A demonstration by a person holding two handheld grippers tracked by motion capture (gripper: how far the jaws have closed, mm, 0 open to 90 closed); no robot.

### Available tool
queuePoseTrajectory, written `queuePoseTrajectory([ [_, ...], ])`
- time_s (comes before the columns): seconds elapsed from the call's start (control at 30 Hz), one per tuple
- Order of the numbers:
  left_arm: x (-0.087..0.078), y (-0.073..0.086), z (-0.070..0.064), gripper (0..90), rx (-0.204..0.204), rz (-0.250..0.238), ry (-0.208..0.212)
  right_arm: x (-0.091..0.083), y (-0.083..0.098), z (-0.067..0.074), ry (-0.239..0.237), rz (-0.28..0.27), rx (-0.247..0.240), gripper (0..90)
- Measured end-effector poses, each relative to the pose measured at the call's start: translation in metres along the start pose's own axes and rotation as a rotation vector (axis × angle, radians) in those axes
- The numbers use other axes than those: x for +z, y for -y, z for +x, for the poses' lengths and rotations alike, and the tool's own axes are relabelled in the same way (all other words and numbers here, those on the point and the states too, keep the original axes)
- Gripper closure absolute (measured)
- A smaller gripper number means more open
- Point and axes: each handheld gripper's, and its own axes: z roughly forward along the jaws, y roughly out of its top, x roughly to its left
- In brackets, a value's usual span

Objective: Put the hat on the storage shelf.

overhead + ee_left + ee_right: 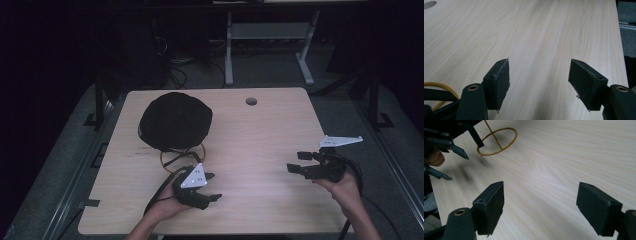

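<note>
A black round, dome-like thing (pixel 175 120) stands at the table's back left over a thin yellow wire ring (pixel 183 158) that lies flat on the wood. The ring (pixel 496 141) also appears far off in the right gripper view, and a bit of it (pixel 439 86) at the lower left of the left gripper view. My left gripper (pixel 215 186) is just in front of the ring, open, with bare wood between its jaws (pixel 539 75). My right gripper (pixel 294 161) hovers at the right side of the table, open and holding nothing (pixel 540 200), facing the left gripper (pixel 447 162).
The light wooden table (pixel 260 135) has a round cable hole (pixel 251 101) near its back edge. Black cables trail from both grippers. Dark floor, a metal frame and a grey desk stand (pixel 270 45) lie beyond the table.
</note>
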Motion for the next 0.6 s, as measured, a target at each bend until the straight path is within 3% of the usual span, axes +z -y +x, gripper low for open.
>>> queuePoseTrajectory([
  [0.6, 0.0, 0.0, 0.0, 32.8, -0.007, -0.004, -0.002, -0.011, 0.03, 0.001, 0.015, 0.0, 0.02, 21.5],
])
